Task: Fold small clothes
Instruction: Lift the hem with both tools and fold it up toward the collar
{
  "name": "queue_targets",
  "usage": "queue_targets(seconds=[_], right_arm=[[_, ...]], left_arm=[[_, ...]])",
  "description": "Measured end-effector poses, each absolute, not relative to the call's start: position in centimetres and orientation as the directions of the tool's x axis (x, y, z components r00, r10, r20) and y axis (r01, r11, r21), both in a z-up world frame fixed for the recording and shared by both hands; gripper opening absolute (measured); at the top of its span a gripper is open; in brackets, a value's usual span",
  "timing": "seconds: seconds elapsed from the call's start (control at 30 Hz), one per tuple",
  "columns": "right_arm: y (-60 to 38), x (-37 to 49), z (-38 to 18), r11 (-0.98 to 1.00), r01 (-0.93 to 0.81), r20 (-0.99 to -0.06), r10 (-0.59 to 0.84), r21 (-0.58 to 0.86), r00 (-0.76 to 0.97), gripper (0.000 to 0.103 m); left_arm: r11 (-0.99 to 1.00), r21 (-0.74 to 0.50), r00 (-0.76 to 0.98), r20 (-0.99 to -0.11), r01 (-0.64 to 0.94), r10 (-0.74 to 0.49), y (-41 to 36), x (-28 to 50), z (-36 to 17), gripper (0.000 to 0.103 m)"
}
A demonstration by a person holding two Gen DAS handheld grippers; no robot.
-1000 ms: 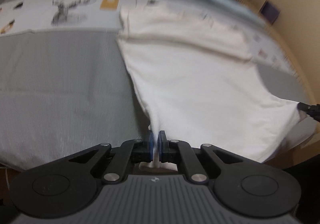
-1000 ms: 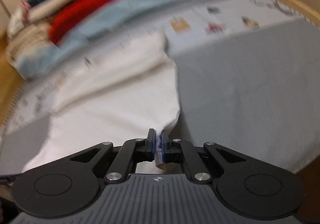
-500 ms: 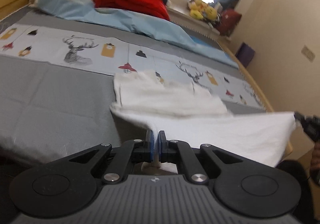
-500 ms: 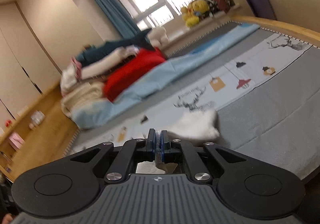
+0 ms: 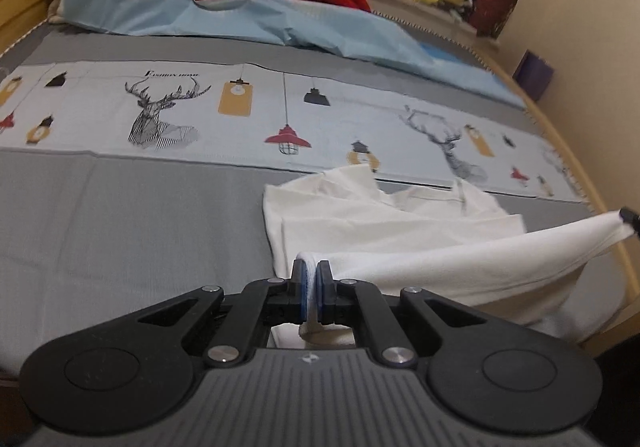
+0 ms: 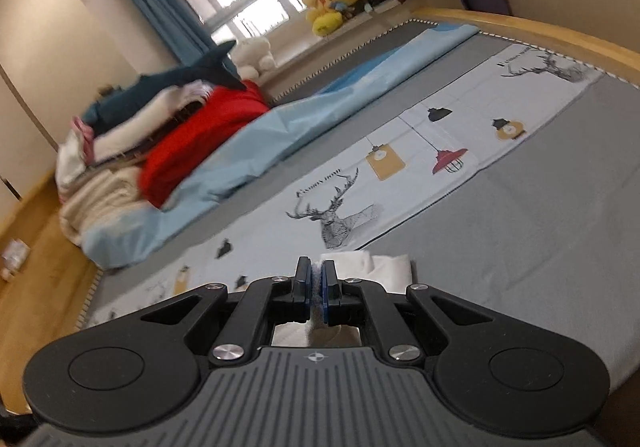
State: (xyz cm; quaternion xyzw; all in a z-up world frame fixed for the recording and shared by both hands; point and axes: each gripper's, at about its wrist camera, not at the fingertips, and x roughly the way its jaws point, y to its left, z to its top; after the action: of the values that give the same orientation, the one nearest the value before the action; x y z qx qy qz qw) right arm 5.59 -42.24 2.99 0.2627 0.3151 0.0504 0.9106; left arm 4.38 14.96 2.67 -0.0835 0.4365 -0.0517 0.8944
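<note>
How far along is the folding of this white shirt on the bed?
Early in the fold. Done: both grippers have a grip, the left gripper and right gripper each shut on the near edge of the white shirt. In hand: that edge is lifted and stretched between them, while the far part lies rumpled on the grey bedspread. Left: laying the lifted edge over, smoothing, and any further folds.
</note>
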Motion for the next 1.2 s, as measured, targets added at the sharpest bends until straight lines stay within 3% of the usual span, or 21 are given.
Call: queue_targets(seconds=[0.17,0.33,0.53,0.77,1.03,1.1,1.2], right_arm=[[-41.1,9.6,-1.3,0.875,0.161,-0.657,0.209,0.456,0.725,0.004],[-39.5,11.4,-3.3,0.901,0.185,-0.697,0.16,0.392,0.699,0.004],[-39.6,13.2,-5.4,0.908,0.2,-0.726,0.147,0.368,0.671,0.004],[-41.9,12.8,-4.8,0.888,0.228,-0.691,0.127,0.398,0.711,0.009],[-40.4,13.0,-7.2,0.969,0.083,-0.805,0.146,0.235,0.575,0.011],[-39.4,13.2,-7.7,0.98,0.04,-0.819,0.14,0.195,0.556,0.016],[-38.4,13.6,-8.3,0.986,-0.01,-0.83,0.147,0.169,0.537,0.016]], left_arm=[[0.965,-0.257,0.612,-0.773,-0.059,-0.169,16.0,8.4,-1.0,0.004],[0.975,-0.215,0.545,-0.825,-0.055,-0.151,15.3,11.1,-4.2,0.004],[0.97,-0.227,0.497,-0.853,-0.085,-0.157,16.2,13.1,-6.0,0.005],[0.96,-0.221,0.531,-0.841,-0.17,-0.1,18.3,13.1,-5.0,0.006],[0.971,-0.193,0.426,-0.897,-0.144,-0.115,18.9,12.1,-7.1,0.008],[0.974,-0.185,0.415,-0.902,-0.129,-0.117,18.4,12.2,-7.6,0.013],[0.974,-0.19,0.411,-0.903,-0.126,-0.123,17.7,12.7,-7.9,0.024]])
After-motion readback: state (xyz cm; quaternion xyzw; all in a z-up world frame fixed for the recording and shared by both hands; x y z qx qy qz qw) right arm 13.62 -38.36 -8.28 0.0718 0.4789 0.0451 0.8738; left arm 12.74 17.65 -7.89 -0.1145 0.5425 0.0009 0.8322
